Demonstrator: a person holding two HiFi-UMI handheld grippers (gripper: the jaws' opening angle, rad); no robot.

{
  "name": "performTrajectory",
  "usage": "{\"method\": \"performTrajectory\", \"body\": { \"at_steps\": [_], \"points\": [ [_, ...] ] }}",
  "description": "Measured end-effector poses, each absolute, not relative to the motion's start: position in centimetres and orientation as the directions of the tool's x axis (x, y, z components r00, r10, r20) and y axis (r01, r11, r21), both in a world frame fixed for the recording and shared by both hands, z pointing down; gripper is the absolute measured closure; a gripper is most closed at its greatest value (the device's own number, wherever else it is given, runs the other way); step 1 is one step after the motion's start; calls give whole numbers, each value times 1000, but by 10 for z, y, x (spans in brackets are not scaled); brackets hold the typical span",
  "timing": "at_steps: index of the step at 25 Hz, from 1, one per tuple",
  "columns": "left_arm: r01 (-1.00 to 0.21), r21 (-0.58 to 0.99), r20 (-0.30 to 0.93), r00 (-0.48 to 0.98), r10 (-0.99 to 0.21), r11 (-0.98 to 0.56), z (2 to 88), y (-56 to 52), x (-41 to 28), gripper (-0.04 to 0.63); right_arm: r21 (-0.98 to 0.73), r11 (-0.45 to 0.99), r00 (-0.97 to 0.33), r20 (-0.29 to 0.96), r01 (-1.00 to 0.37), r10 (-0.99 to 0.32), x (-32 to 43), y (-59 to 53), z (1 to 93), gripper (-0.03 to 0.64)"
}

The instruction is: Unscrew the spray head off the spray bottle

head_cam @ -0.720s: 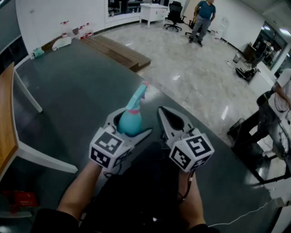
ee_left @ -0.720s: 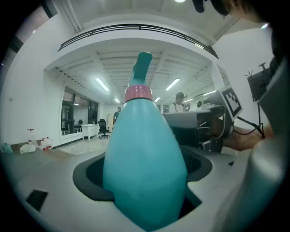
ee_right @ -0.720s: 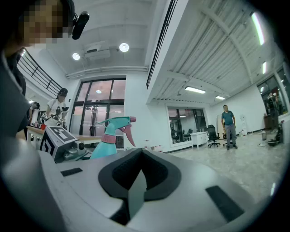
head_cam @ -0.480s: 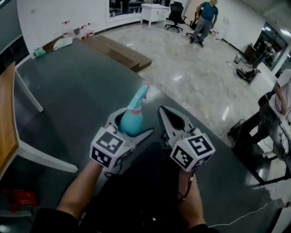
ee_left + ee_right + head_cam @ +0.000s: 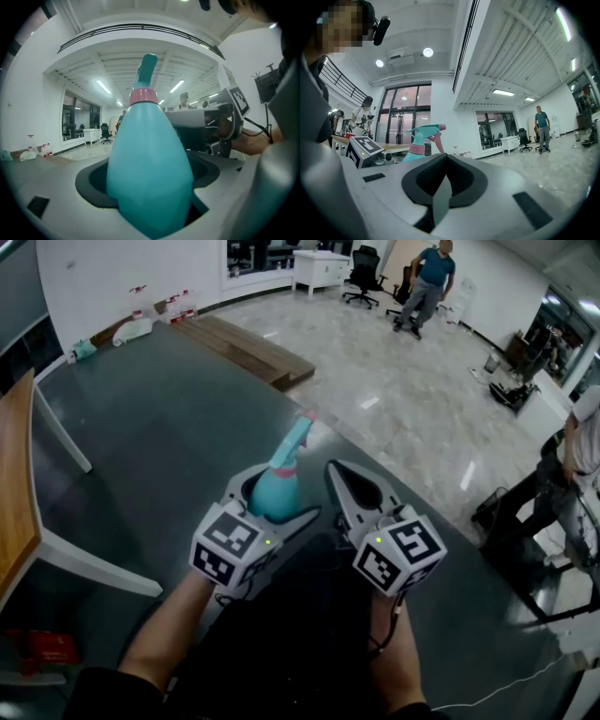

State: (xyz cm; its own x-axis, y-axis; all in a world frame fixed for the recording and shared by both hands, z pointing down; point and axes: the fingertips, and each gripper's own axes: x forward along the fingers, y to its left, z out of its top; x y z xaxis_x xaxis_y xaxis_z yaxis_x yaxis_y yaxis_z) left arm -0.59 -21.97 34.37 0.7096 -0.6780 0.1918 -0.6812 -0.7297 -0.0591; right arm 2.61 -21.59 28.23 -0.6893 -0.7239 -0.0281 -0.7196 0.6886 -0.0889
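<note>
A teal spray bottle (image 5: 275,491) with a pink collar and a teal spray head (image 5: 292,441) is held upright over the dark table. My left gripper (image 5: 272,507) is shut on the bottle's body (image 5: 150,178), which fills the hollow between its jaws in the left gripper view. My right gripper (image 5: 342,484) is shut, empty, and sits just right of the bottle. In the right gripper view the spray head (image 5: 424,136) and pink collar show to the left beyond the closed jaws (image 5: 440,199).
The dark table (image 5: 150,427) spreads ahead, its rounded edge to the right. A wooden table (image 5: 14,493) with white legs stands at the left. Beyond lie a glossy floor, a low wooden platform (image 5: 239,343), and people (image 5: 427,282) standing farther off and at the right edge (image 5: 572,474).
Both grippers and the bottle have drifted slightly to the right and away; the grip has not changed.
</note>
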Motion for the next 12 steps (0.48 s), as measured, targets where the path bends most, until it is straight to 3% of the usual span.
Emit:
{"method": "performTrajectory", "body": {
  "at_steps": [9,12],
  "points": [
    [-691,-48,198,701,-685,-721,350,-217,-4,167,-113,783,-779,-91,-611,-621,7,-189,263,602],
    [-693,-46,202,699,-686,-720,353,-216,2,166,-145,821,-816,-107,-553,-568,1,-178,262,504]
  ]
}}
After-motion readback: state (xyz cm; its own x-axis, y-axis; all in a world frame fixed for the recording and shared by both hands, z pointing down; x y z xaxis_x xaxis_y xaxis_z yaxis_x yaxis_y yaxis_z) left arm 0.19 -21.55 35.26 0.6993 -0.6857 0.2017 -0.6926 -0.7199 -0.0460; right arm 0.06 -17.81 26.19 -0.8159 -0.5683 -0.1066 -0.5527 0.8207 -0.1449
